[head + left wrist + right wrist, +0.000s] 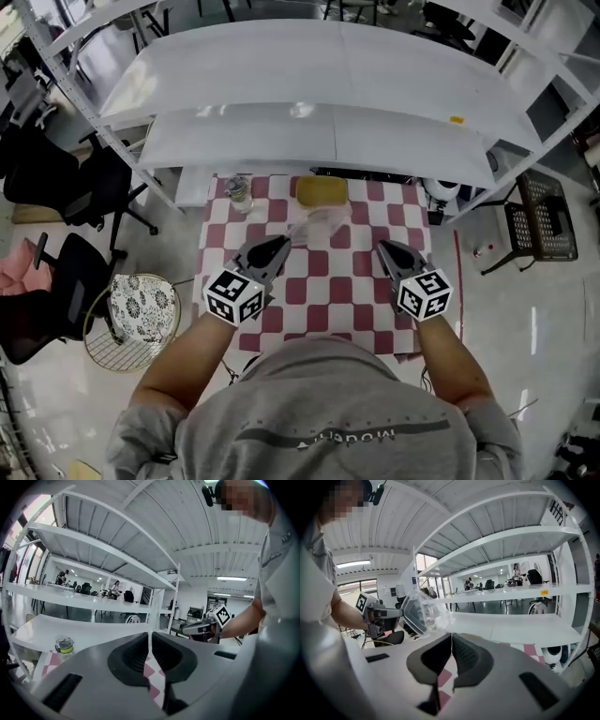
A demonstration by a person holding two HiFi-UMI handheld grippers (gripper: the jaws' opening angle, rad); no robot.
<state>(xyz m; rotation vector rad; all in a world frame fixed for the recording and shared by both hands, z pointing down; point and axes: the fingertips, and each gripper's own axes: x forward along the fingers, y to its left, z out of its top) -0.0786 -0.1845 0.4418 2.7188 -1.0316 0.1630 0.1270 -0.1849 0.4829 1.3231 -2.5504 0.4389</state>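
My left gripper [280,243] is shut on a crumpled clear plastic bag [320,223] and holds it above the red-and-white checked table [356,281]. From the right gripper view the bag [424,611] hangs off the left gripper's tips [402,613]. In the left gripper view the jaws [150,654] are pressed together with a thin clear edge between them. My right gripper [383,247] is shut with nothing in it, a little right of the bag and apart from it. It also shows across the table [185,629]. A small lidded jar [239,192] and a yellow block [322,191] sit at the table's back.
A white metal shelf rack [319,84] stands over the back of the table. Black office chairs [66,178] and a round wire stool with a patterned cushion [141,309] are on the left. A black crate [544,220] sits on the floor at the right.
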